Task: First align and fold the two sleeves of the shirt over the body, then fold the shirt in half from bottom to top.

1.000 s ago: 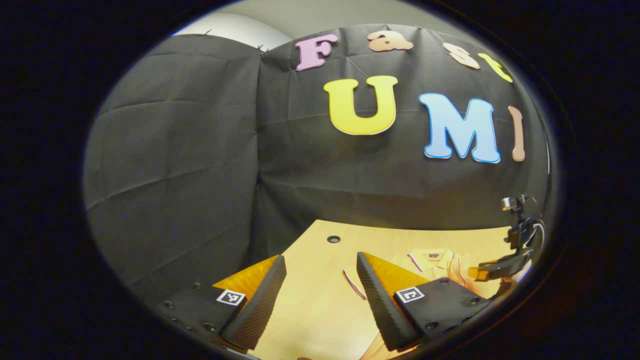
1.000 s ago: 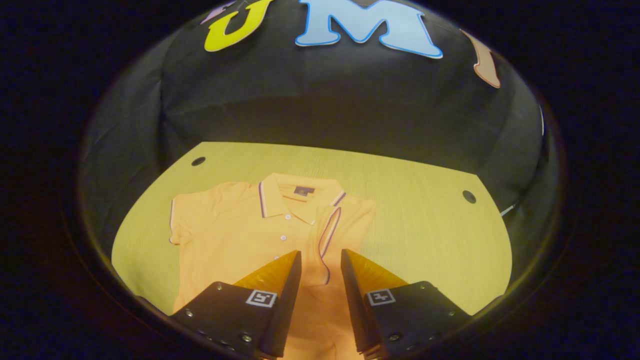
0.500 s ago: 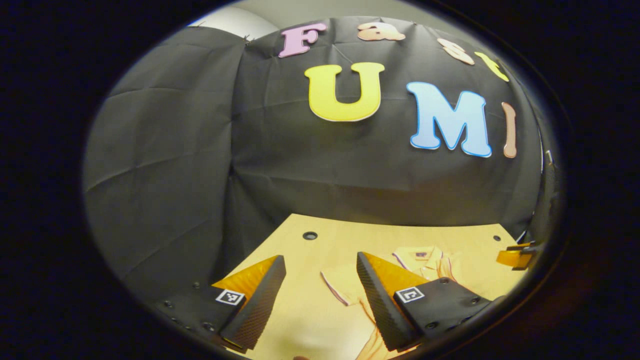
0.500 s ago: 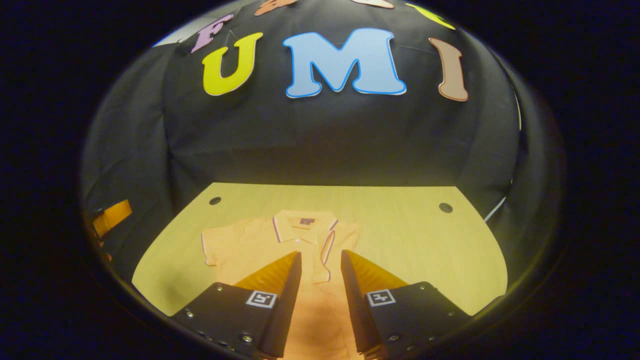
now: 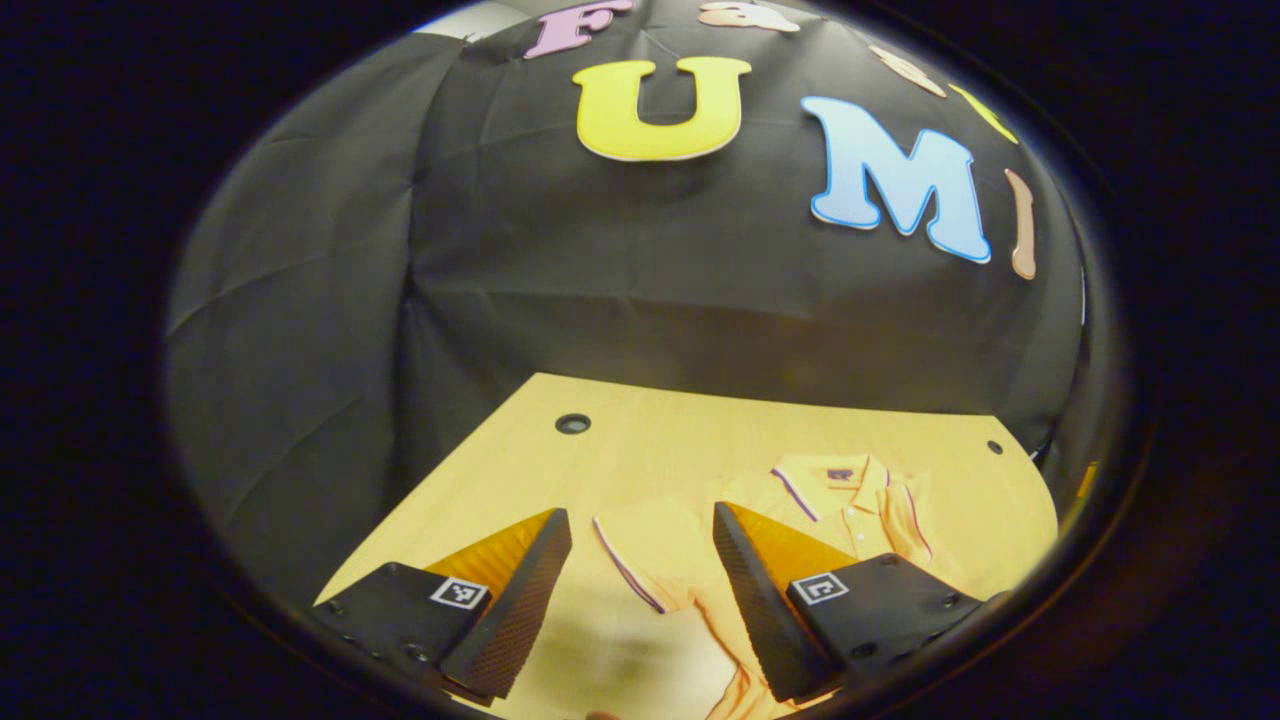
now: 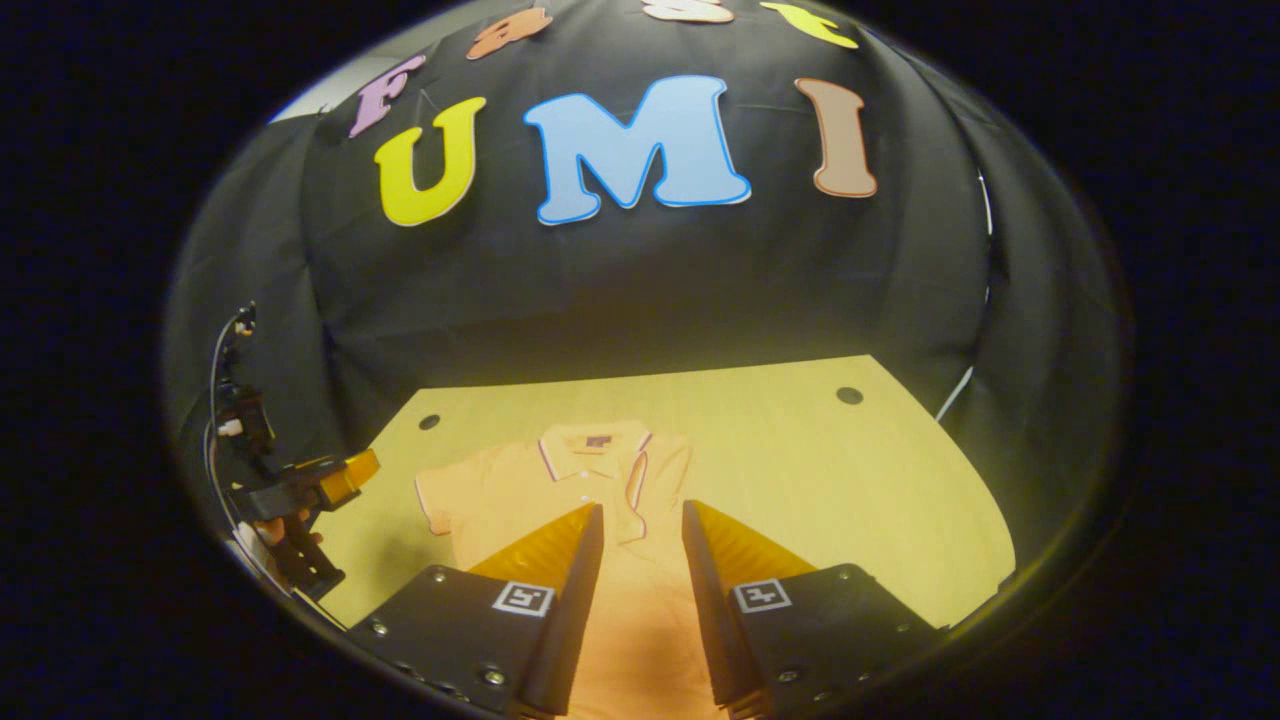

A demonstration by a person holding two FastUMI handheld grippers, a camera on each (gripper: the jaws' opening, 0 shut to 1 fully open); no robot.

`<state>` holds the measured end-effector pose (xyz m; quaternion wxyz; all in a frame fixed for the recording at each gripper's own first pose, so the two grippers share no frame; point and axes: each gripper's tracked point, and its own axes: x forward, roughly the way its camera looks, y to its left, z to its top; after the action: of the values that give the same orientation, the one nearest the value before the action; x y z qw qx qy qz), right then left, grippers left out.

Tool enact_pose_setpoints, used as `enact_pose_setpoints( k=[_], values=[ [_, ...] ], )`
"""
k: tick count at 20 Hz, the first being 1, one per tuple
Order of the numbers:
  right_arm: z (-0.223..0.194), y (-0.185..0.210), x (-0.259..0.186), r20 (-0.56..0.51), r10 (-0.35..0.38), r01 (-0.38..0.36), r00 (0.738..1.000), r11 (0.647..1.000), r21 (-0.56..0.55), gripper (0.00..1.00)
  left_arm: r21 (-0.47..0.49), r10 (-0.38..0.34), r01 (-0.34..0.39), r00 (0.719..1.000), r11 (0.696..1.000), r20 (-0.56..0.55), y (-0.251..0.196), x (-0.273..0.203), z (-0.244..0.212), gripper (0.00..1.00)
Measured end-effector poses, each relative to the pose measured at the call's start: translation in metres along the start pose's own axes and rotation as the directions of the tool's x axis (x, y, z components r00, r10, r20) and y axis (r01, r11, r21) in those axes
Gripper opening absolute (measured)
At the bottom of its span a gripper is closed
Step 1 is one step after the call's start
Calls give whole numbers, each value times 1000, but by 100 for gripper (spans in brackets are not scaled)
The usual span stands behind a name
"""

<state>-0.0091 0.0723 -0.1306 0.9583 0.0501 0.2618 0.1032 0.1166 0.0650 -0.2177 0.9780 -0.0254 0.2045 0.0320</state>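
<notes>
On table (image 6: 850, 480), orange shirt (image 6: 520, 485), one sleeve folded

Your light is warm and falls from above onto the worktop (image 6: 800, 470), which glows yellow while the booth wall stays dim and matte. In the left gripper view, a soft shadow lies on the worktop (image 5: 640, 450) between the left hand-held gripper (image 5: 640, 590) fingers. You see strong fisheye bending: the worktop's far edge bows and everything squeezes toward the rim. The polo shirt (image 6: 560, 480) reads sharp mid-frame; its near part by the right hand-held gripper (image 6: 640, 590) goes soft and darker.
</notes>
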Motion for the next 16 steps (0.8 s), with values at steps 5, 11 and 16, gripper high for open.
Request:
enact_pose_setpoints(
  k=[5, 11, 16],
  values=[
    [-7, -31, -20, -8, -84, 85, 996, 996, 24, 51, -18, 18, -20, 994, 1000, -106, -6, 50, -46, 94],
    [-12, -61, -37, -15, -170, 171, 985, 983, 64, 51, -14, 42, -46, 978, 999, -206, -4, 78, -82, 94],
    [-19, -67, -40, -30, -194, 196, 981, 977, 79, 51, -35, 60, -72, 961, 997, -269, -2, 92, -111, 94]
  ],
)
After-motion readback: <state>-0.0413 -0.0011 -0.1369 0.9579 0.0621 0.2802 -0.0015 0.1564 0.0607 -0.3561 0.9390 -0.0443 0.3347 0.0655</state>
